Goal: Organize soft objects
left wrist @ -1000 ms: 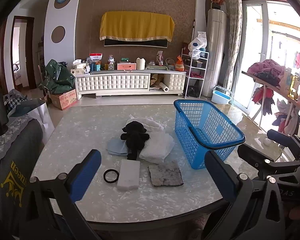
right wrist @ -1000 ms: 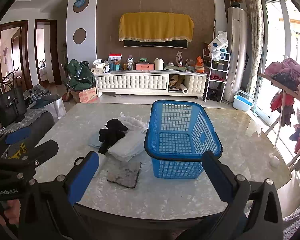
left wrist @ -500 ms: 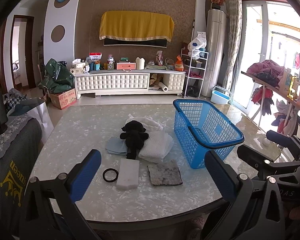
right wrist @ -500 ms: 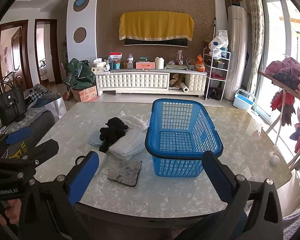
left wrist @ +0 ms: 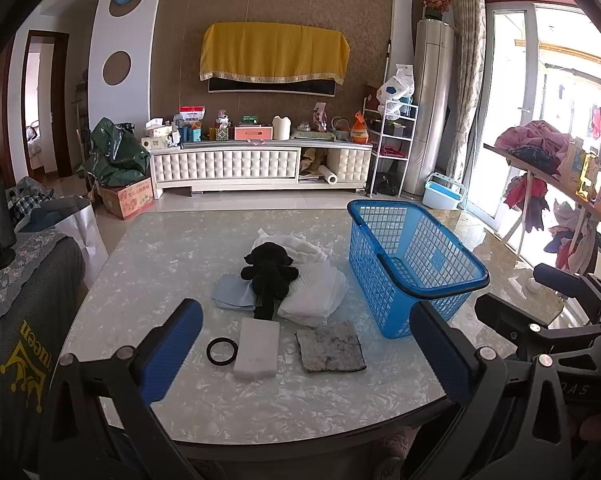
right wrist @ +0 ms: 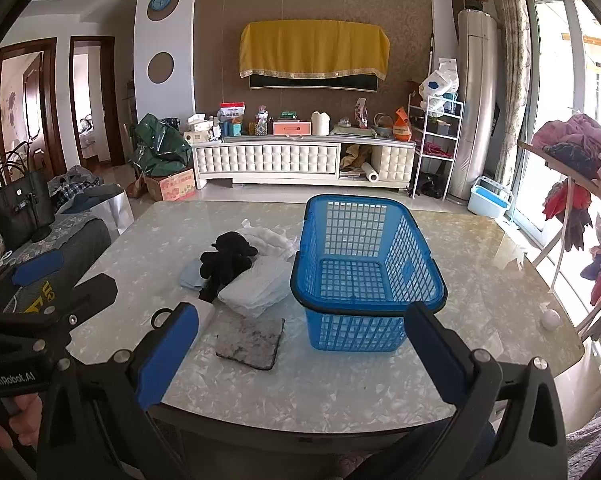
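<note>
A black plush toy [left wrist: 270, 274] [right wrist: 224, 258] lies on a pile of white cloths [left wrist: 314, 286] [right wrist: 258, 282] and a light blue cloth [left wrist: 232, 294] mid-table. A white sponge block [left wrist: 258, 348], a grey scouring pad [left wrist: 330, 346] [right wrist: 250, 342] and a black ring [left wrist: 221, 351] lie nearer me. An empty blue plastic basket [left wrist: 410, 264] [right wrist: 364, 272] stands to their right. My left gripper [left wrist: 304, 356] is open and empty at the table's near edge. My right gripper [right wrist: 300, 360] is open and empty, right of the left one.
The marble table [left wrist: 160, 264] is rounded at its near edge. A small white ball [right wrist: 550, 318] lies at its right rim. A dark sofa arm with a bag [right wrist: 20, 208] stands left. A clothes rack [left wrist: 552, 184] stands right.
Both grippers have risen and moved slightly toward the table; the objects have not moved.
</note>
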`<action>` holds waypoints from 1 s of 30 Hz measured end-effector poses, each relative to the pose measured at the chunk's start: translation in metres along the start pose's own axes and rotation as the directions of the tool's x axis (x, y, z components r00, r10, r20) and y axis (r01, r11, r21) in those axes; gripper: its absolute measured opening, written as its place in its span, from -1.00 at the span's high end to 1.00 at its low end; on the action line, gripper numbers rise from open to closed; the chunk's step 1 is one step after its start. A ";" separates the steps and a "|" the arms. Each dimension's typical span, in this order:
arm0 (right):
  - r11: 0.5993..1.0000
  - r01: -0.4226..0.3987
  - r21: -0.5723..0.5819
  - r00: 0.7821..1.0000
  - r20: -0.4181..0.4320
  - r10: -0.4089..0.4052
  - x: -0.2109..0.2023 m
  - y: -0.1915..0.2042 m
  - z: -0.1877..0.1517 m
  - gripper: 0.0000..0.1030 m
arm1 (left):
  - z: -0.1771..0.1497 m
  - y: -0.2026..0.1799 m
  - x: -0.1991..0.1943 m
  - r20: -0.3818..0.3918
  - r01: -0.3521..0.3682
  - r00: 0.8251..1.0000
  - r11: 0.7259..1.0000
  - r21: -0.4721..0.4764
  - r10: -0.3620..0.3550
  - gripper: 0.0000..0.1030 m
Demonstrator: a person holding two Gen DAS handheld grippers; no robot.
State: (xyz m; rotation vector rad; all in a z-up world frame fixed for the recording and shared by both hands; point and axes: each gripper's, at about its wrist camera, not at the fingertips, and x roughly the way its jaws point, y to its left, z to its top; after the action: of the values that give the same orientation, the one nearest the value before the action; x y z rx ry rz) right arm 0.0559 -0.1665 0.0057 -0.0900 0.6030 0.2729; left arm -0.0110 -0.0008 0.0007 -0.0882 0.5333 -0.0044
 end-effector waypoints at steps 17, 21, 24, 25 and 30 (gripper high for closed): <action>1.000 -0.011 -0.004 1.000 -0.014 0.011 0.001 0.002 -0.001 -1.00 | 0.001 0.002 0.000 -0.002 0.002 1.000 1.000 -0.004 -0.002 -1.00; 1.000 -0.013 -0.003 1.000 -0.022 0.013 0.003 0.002 -0.002 -1.00 | 0.000 0.002 0.002 -0.007 0.009 1.000 1.000 -0.004 -0.009 -1.00; 1.000 -0.013 -0.003 0.999 -0.029 0.013 0.006 0.002 -0.002 -1.00 | -0.002 0.003 0.005 -0.012 0.010 1.000 1.000 -0.001 -0.010 -1.00; 1.000 -0.016 -0.003 0.999 -0.034 0.015 0.008 0.002 -0.002 -1.00 | -0.003 0.004 0.006 -0.015 0.009 1.000 1.000 -0.001 -0.009 -1.00; 1.000 -0.030 0.003 0.998 -0.062 0.030 0.017 0.004 -0.004 -1.00 | -0.006 0.010 0.018 -0.049 0.012 0.999 1.000 -0.013 -0.012 -1.00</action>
State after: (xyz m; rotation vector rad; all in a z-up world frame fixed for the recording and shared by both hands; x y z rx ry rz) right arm 0.0663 -0.1591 -0.0071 -0.0878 0.6668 0.2992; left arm 0.0009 0.0084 -0.0143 -0.1039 0.5821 -0.0149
